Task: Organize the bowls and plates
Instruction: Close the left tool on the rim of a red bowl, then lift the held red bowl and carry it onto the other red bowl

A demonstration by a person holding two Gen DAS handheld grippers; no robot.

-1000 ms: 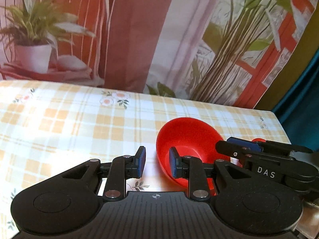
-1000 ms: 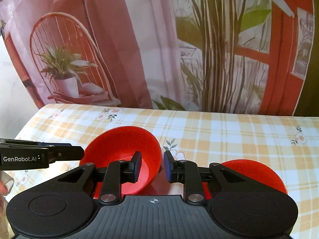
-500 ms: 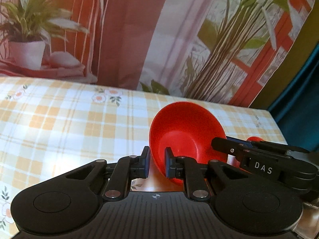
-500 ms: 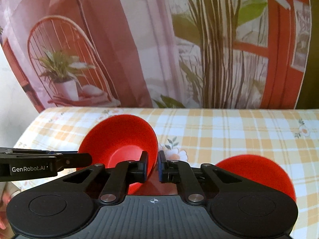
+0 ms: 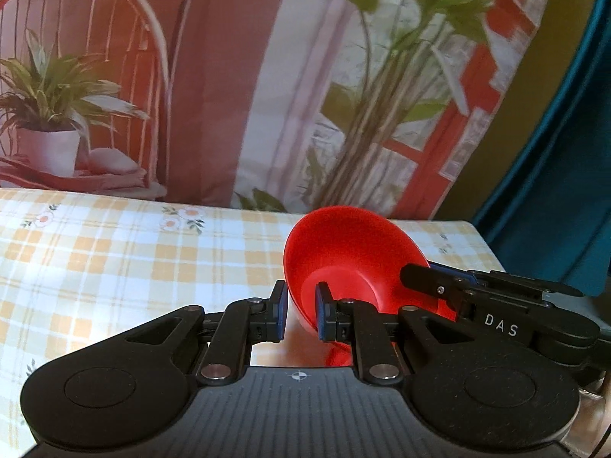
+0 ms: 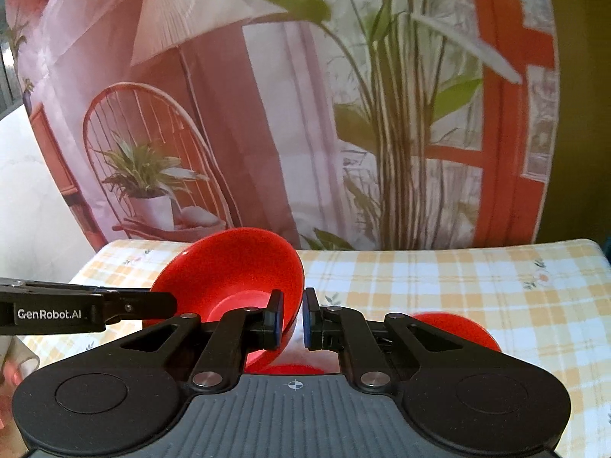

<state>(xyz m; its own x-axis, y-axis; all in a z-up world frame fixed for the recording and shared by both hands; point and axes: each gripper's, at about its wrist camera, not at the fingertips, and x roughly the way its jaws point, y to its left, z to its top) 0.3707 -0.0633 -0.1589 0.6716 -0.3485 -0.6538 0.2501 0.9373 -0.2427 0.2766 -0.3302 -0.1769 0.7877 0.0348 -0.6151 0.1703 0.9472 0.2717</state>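
A red bowl [image 5: 351, 252] is held up off the checked tablecloth between both grippers. My left gripper [image 5: 299, 315] is shut on the bowl's left rim. My right gripper [image 6: 292, 318] is shut on the bowl's [image 6: 236, 271] right rim. The right gripper's body shows at the right of the left wrist view [image 5: 496, 305], and the left gripper's body shows at the left of the right wrist view [image 6: 76, 311]. A red plate [image 6: 454, 330] lies on the table below and to the right, partly hidden by my right gripper.
The table [image 5: 114, 252] has a yellow and white checked cloth with small flowers. A printed backdrop with plants and a chair hangs behind its far edge. The table's right edge [image 6: 595, 252] is close, with a teal curtain [image 5: 553, 191] beyond it.
Both grippers have closed on the bowl's rims and lifted it upward off the table. The plate has dropped lower in the right wrist view.
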